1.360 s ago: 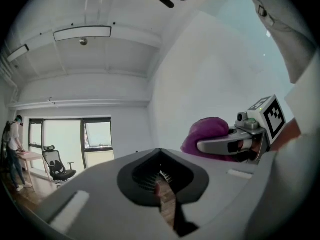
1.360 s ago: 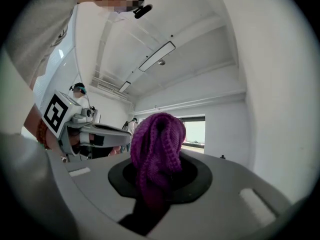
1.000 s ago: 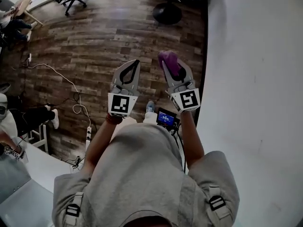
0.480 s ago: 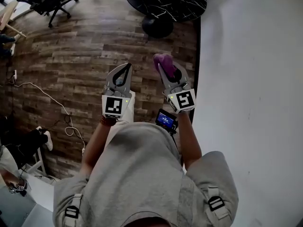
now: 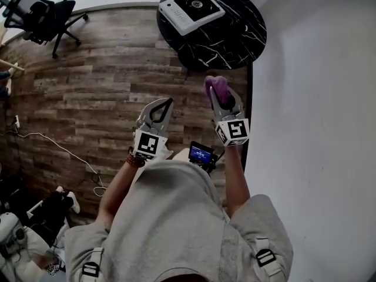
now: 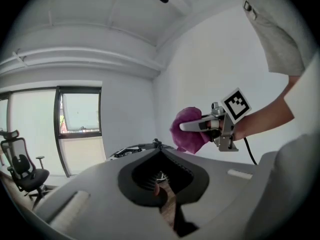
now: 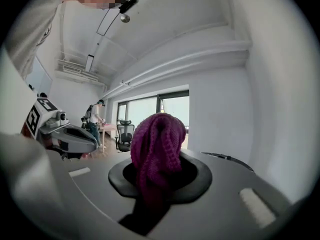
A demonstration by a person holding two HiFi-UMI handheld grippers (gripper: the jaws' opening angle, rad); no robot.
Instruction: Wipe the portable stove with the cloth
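Right gripper [image 5: 215, 94] was clamped on the purple cloth [image 7: 157, 144], left gripper [image 5: 168, 102] shut empty, both just short of the table's [image 5: 235, 43] near edge, with open wood floor [image 5: 88, 93] left of the table.

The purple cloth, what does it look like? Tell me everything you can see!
The cloth is purple and knitted, soft-looking, scrunched into a lump. The right claw is pinched shut on it, so it bulges out past the tip. It is up in the air over the wooden floor, touching only the claw. The white stove on the black table is ahead, not touched yet.
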